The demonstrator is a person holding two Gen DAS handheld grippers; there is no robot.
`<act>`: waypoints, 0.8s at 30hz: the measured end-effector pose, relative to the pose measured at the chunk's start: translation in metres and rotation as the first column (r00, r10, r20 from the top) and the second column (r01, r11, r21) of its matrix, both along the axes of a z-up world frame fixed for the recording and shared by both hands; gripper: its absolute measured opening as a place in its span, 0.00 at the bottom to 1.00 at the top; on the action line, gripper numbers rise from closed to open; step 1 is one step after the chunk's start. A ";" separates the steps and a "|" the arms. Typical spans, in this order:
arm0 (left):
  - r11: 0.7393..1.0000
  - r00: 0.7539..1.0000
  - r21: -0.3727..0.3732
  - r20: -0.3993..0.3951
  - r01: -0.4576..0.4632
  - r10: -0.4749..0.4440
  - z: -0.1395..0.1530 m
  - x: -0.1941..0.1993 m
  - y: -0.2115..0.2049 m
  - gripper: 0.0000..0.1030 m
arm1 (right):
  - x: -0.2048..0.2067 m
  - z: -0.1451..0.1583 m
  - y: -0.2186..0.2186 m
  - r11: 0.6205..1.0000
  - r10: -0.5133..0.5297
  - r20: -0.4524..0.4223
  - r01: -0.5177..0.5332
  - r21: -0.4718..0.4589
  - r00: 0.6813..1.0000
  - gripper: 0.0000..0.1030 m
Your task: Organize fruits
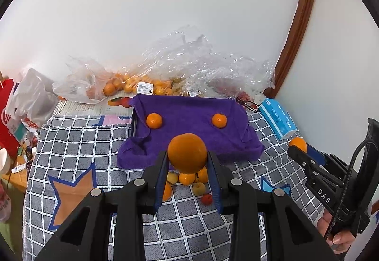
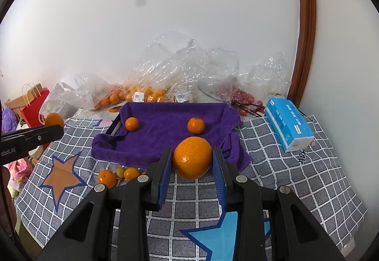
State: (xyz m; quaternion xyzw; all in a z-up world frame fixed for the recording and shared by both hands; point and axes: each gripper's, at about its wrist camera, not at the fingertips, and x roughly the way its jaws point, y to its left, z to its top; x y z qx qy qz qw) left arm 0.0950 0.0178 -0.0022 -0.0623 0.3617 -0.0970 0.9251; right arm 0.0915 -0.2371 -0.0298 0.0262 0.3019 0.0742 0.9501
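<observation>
Left wrist view: left gripper (image 1: 187,161) fingers pinch a round orange (image 1: 187,153); right gripper (image 2: 192,161) likewise. Purple-towelled tray (image 1: 189,142) holds two mandarins; several fruits (image 1: 187,180) remain beside its near edge.

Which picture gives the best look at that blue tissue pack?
The right wrist view: the blue tissue pack lies whole and unobstructed there. The left wrist view shows the same pack smaller, squeezed toward the edge.
</observation>
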 end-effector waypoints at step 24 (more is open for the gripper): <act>1.000 0.998 -0.003 -0.050 -0.027 0.027 -0.016 0.075 0.022 0.30 | 0.071 -0.005 0.012 1.000 0.024 -0.023 -0.023 0.002 0.999 0.32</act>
